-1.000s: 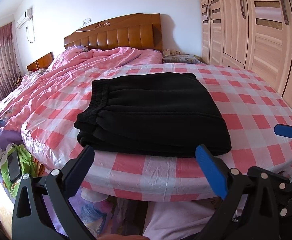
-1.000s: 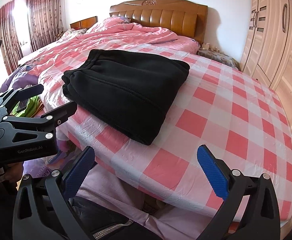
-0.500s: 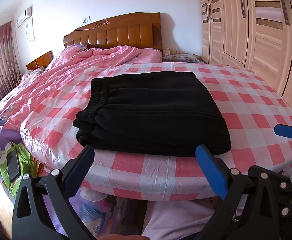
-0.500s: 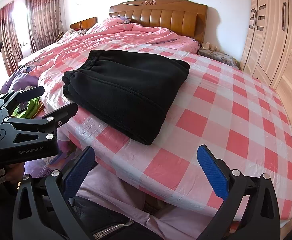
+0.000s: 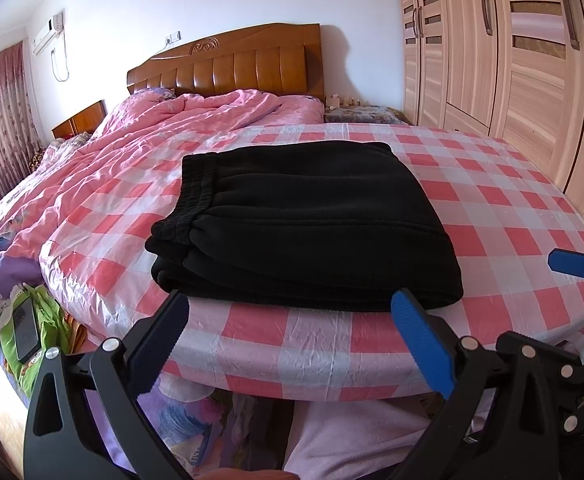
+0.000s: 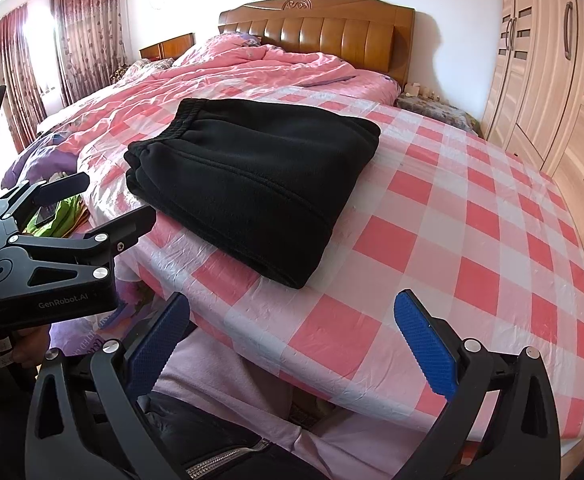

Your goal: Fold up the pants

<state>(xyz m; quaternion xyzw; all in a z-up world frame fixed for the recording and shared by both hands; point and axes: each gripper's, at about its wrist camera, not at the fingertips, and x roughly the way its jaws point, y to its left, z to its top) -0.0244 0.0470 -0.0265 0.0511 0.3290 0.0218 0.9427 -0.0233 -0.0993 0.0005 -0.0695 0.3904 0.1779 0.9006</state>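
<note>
The black pants [image 5: 303,224] lie folded in a thick rectangular stack on the pink checked bed cover [image 5: 491,216], waistband to the left. They also show in the right wrist view [image 6: 252,176]. My left gripper [image 5: 292,340] is open and empty, held back from the near edge of the stack, past the bed's edge. My right gripper [image 6: 292,340] is open and empty, off the bed's near edge, to the right of the stack. The left gripper [image 6: 92,204] also shows at the left of the right wrist view.
A rumpled pink quilt [image 5: 152,148] covers the bed's left side below a wooden headboard [image 5: 232,64]. Wardrobe doors [image 5: 511,60] line the right wall. A nightstand [image 5: 363,114] stands by the headboard. Clothes and a phone [image 5: 26,328] lie at lower left.
Both grippers have barely shifted; the view has drifted slightly. The pants lie still and both grippers stay open.
</note>
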